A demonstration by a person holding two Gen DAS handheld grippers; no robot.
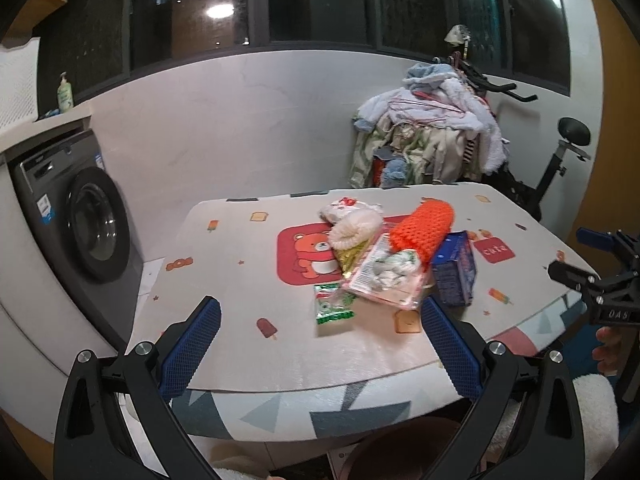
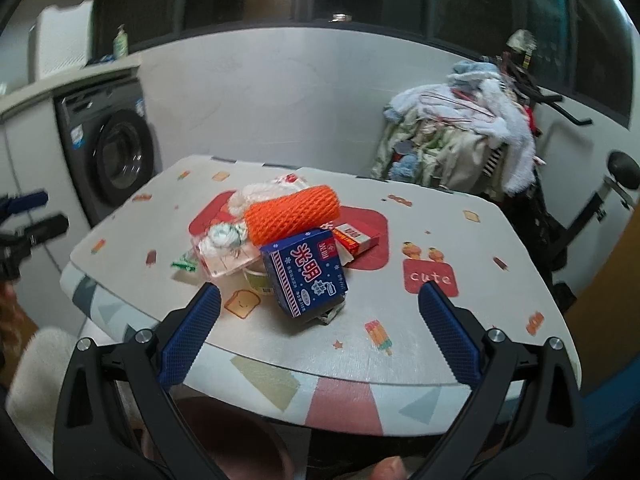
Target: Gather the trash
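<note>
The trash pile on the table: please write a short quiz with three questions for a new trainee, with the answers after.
1. True or false: the left gripper already holds a piece of trash.
2. Which item leans on top of the blue box?
A. a glass bottle
B. the orange foam net
C. a metal can
3. Fill in: the green wrapper lies on the pile's edge closest to the ______ gripper.

Key:
1. False; both it and the right gripper are open and empty.
2. B
3. left

Orange net sleeve point(image 2: 292, 212); blue box point(image 2: 306, 274)
</note>
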